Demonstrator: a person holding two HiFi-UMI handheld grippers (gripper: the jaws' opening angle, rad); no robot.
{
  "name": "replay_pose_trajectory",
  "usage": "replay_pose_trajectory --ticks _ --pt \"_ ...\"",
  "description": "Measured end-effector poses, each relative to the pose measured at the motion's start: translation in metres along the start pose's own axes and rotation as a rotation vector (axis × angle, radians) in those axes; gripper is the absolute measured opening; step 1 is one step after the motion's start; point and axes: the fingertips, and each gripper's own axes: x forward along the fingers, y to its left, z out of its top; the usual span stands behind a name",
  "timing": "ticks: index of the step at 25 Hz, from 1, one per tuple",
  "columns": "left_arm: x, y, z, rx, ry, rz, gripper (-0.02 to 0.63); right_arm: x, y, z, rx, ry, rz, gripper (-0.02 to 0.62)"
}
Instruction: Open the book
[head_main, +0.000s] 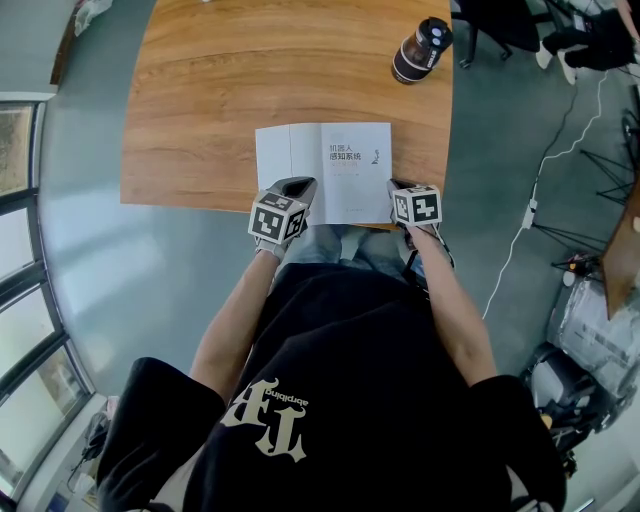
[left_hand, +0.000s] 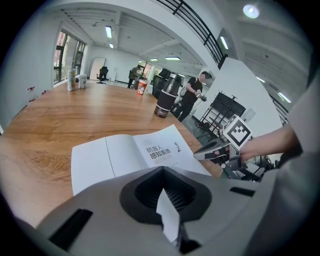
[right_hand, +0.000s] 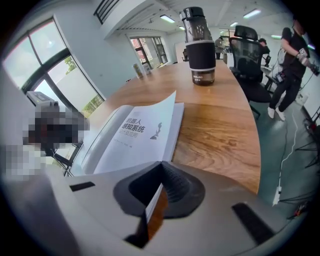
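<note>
A white book (head_main: 330, 165) lies open on the wooden table (head_main: 250, 70), close to its near edge, with a printed title page facing up. My left gripper (head_main: 300, 186) sits at the book's near left part. In the left gripper view its jaws (left_hand: 162, 170) are shut on a white sheet of the book (left_hand: 135, 152). My right gripper (head_main: 398, 188) is at the near right corner and shows from the side in the left gripper view (left_hand: 205, 154). Its jaws (right_hand: 161, 166) are shut on the edge of the book (right_hand: 135, 135), whose right page curls upward.
A dark bottle (head_main: 420, 50) stands at the table's far right, beyond the book (right_hand: 200, 47). A red cup (left_hand: 142, 87) and small items sit at the far end. Chairs, people and a white floor cable (head_main: 530, 215) lie to the right of the table.
</note>
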Motion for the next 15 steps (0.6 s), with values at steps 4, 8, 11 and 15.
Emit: replay_pose_trajectory --ticks 4,8,11,15 --pt "-0.001 -0.004 0.007 0.002 -0.015 -0.003 0.006 -0.002 0.011 0.001 -0.028 -0.005 0.054 -0.012" --pt "-0.001 -0.013 0.024 0.016 -0.037 -0.014 0.006 -0.016 0.027 0.010 -0.081 -0.029 0.083 -0.012" --pt "0.001 -0.022 0.036 0.027 -0.054 -0.028 0.006 -0.024 0.043 0.012 -0.114 -0.041 0.124 -0.012" --pt "-0.001 -0.035 0.052 0.053 -0.084 -0.047 0.006 -0.027 0.065 0.016 -0.140 -0.056 0.182 -0.012"
